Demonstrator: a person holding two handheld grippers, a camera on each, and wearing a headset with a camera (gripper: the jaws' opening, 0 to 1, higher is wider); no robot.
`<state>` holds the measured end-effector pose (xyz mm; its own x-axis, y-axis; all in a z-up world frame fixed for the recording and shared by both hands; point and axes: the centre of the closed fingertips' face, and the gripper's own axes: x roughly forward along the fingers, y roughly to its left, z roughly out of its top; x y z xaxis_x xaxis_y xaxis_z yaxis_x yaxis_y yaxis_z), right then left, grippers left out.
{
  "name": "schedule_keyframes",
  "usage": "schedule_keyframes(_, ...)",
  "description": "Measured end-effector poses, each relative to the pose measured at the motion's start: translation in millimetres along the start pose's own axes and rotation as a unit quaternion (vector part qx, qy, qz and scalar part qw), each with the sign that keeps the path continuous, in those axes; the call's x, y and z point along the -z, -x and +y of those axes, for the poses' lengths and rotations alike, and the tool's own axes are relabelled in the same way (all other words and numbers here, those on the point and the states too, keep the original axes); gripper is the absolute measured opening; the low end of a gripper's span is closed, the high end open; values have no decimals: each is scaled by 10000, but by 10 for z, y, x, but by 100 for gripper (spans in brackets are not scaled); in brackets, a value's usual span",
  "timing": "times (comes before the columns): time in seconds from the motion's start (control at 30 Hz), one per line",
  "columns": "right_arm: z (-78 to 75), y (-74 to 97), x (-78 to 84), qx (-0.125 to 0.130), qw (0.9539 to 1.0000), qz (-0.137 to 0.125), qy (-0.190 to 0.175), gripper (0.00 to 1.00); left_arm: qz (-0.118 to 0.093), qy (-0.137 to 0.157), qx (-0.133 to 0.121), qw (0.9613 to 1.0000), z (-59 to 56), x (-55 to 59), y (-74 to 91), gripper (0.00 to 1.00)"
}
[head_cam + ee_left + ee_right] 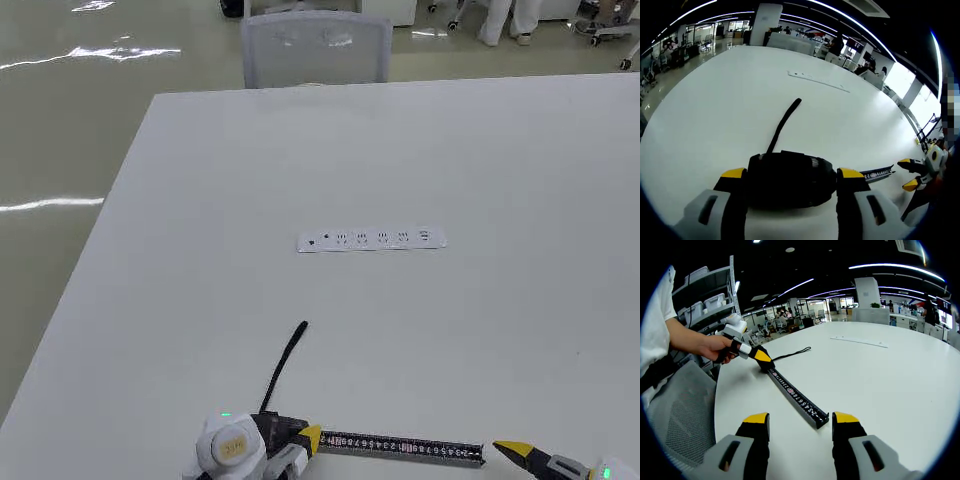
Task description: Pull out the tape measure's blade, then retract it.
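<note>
The black tape measure case (pixel 790 187) sits between the yellow-tipped jaws of my left gripper (pixel 295 441), which is shut on it near the table's front edge. Its wrist strap (pixel 284 365) trails away across the table. The blade (pixel 400 447) is pulled out to the right and lies flat on the white table (pixel 500 160). My right gripper (pixel 801 418) is open, and the blade's end hook (pixel 820 421) lies just ahead of its yellow tips, untouched. In the head view the right gripper (pixel 515 456) sits just right of the blade's end.
A white power strip (pixel 372 239) lies at the middle of the table. A grey mesh chair (pixel 315 48) stands behind the far edge. The table's left edge (pixel 90 250) drops to a glossy floor. A person's hand (pixel 715 347) holds the left gripper.
</note>
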<state>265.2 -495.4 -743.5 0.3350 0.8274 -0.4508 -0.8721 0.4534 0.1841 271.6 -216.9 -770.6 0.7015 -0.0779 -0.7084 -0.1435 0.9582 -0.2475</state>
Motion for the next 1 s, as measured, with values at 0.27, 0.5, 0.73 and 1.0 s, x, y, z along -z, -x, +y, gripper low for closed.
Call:
schedule_keyframes(0.27,-6,-3,29,-3,10000,3,-14,50,-7,38,-97,9999,7,-7,-15,69)
schedule_keyframes(0.5,-3,2,38,-1,10000,16,-10,49,41,66,-163,9998,18,-5,-27,69)
schedule_keyframes(0.73,-6,0,48,3,10000,26,-6,49,80,91,-186,9998,24,4,-24,69)
schedule_keyframes(1.0,0,-15,51,-15,10000,46,-2,49,79,92,-176,9998,25,4,-25,69)
